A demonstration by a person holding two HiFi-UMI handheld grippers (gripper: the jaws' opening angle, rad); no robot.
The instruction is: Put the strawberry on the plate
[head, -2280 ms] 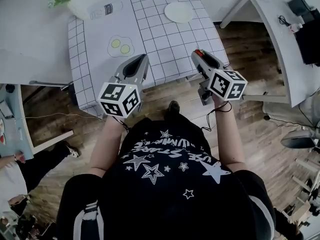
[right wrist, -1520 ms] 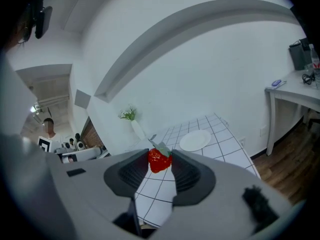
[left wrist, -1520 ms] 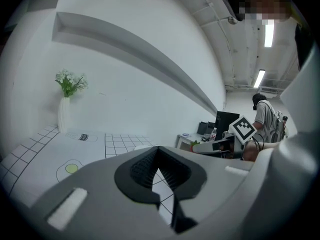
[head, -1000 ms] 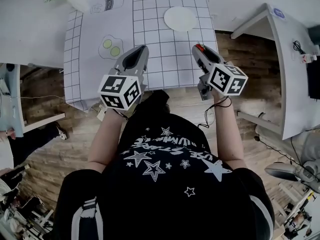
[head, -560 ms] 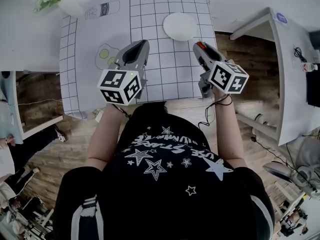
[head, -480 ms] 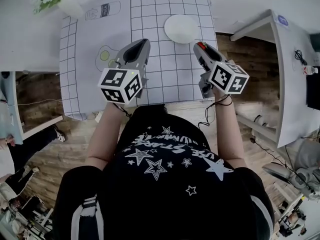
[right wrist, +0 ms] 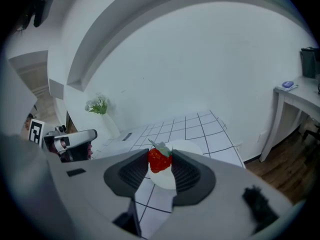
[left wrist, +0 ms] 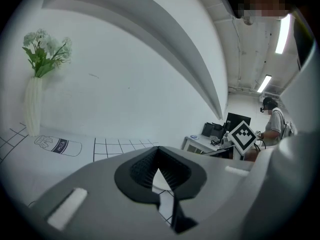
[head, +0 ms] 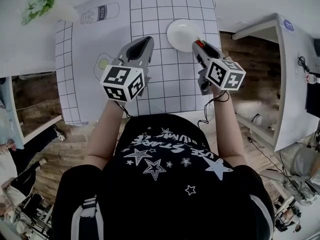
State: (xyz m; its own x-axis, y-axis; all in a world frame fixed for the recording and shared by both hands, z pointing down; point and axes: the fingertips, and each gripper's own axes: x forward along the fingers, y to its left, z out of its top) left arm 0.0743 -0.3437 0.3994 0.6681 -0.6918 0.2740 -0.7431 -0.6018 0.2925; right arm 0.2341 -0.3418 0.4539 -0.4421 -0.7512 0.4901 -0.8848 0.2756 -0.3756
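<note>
— Over the gridded table, what do we list?

— Item: strawberry, clamped in our right gripper, near the plate at its 4 o'clock rim. Left gripper: jaws together, empty. Pickup done, we judge; placing and release remain.

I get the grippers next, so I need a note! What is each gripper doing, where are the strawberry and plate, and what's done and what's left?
Right gripper: shut on the strawberry, held up at the right edge of the plate.
Left gripper: shut, nothing in it, hovering over the table left of the plate.
Plate: on the table, nothing on it.
Done: strawberry picked up and carried to the plate.
Left: move it over the middle of the plate, lower it, open the jaws, pull away.
</note>
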